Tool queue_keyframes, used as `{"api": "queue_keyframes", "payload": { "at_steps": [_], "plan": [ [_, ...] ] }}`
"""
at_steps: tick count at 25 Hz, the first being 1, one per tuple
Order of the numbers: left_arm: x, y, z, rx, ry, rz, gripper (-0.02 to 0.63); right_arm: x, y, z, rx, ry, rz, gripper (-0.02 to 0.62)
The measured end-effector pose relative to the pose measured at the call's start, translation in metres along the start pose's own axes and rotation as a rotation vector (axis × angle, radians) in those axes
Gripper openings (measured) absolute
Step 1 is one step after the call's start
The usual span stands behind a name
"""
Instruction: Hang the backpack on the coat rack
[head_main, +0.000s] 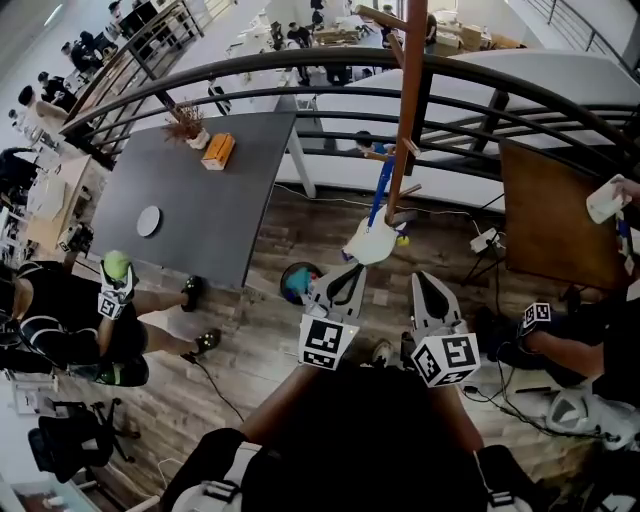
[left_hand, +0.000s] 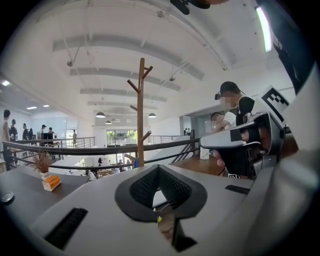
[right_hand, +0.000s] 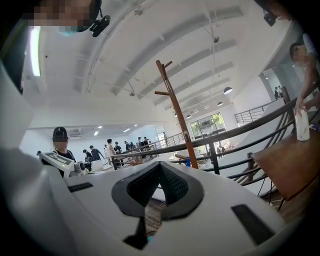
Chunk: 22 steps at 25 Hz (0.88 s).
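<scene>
Well, my left gripper (head_main: 349, 270) and right gripper (head_main: 421, 277) are pinched shut, empty; the backpack (head_main: 371, 244) slumps mid-frame by the coat rack (head_main: 408, 100), probably soft and light, so I'd grab its blue strap (head_main: 381, 195).

a dark grey rectangular table (head_main: 200, 195) stands on the wood-plank floor (head_main: 265, 335) beside a curved black metal railing (head_main: 300, 58). at its far edge a small orange box (head_main: 217, 151) sits just beside a dried brown plant (head_main: 186, 123); a round grey disc (head_main: 148, 221) lies well apart.
</scene>
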<state>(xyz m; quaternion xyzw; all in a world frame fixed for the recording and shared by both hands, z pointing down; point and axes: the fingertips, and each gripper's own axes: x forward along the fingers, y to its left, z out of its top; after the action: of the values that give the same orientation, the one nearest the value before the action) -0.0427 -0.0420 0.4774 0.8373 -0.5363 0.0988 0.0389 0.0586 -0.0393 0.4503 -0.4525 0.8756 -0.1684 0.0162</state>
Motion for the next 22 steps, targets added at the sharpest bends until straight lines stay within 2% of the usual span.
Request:
{"api": "queue_keyframes", "payload": {
  "at_steps": [6, 11, 14, 22],
  "plan": [
    [-0.011, 0.001, 0.007, 0.004, -0.025, -0.057, 0.008, -0.002, 0.014, 0.001, -0.011, -0.007, -0.027, 0.012],
    [-0.026, 0.013, 0.009, 0.014, -0.051, -0.062, 0.008, 0.003, 0.029, -0.005, -0.022, -0.018, -0.044, 0.012],
    [-0.035, 0.02, 0.002, -0.007, -0.049, -0.059, 0.008, 0.001, 0.039, -0.012, -0.017, -0.02, -0.05, 0.012],
    [-0.048, 0.031, 0.005, -0.013, -0.071, -0.064, 0.008, 0.007, 0.058, -0.013, -0.049, -0.019, -0.03, 0.012]
  ]
}}
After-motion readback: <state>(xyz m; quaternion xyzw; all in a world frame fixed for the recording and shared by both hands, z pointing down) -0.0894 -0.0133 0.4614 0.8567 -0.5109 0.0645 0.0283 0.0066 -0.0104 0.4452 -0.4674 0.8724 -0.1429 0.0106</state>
